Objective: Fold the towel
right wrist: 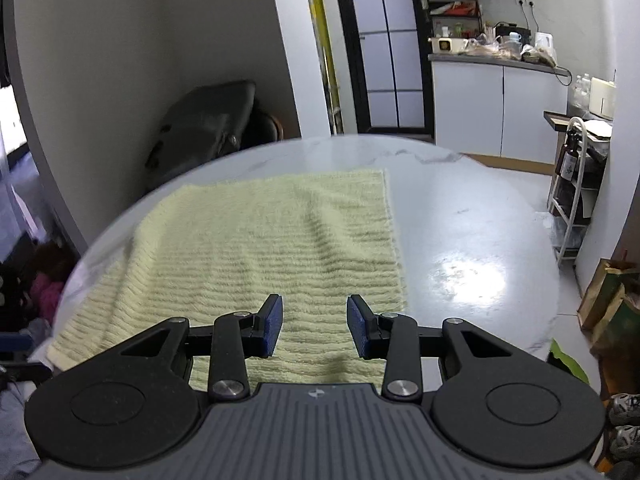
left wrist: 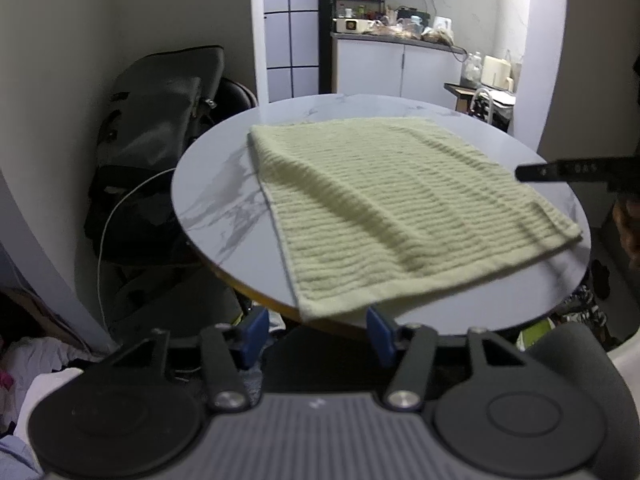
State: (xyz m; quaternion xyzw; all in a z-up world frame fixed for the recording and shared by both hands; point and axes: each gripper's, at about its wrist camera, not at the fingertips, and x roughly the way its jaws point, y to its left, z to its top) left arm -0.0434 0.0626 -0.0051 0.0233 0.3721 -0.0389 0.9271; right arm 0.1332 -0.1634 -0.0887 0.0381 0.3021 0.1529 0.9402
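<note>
A pale green ribbed towel (left wrist: 384,208) lies flat, folded over, on the round marble table (left wrist: 216,192). Its near corner reaches the table's front edge, just beyond my left gripper (left wrist: 318,332), which stands open with its blue pads clear of the cloth. A black finger (left wrist: 560,170) of the other gripper pokes in over the towel's right side. In the right wrist view the towel (right wrist: 260,248) covers the left half of the table (right wrist: 472,240). My right gripper (right wrist: 315,326) hovers open above the towel's near right part, nothing pinched between its pads.
A dark bag (left wrist: 160,120) rests on a chair behind the table's left side, with a white cable (left wrist: 108,220) hanging by it. A kitchen counter (right wrist: 496,60) stands at the back. A white rack (right wrist: 576,208) and paper bags (right wrist: 608,300) are on the floor at right.
</note>
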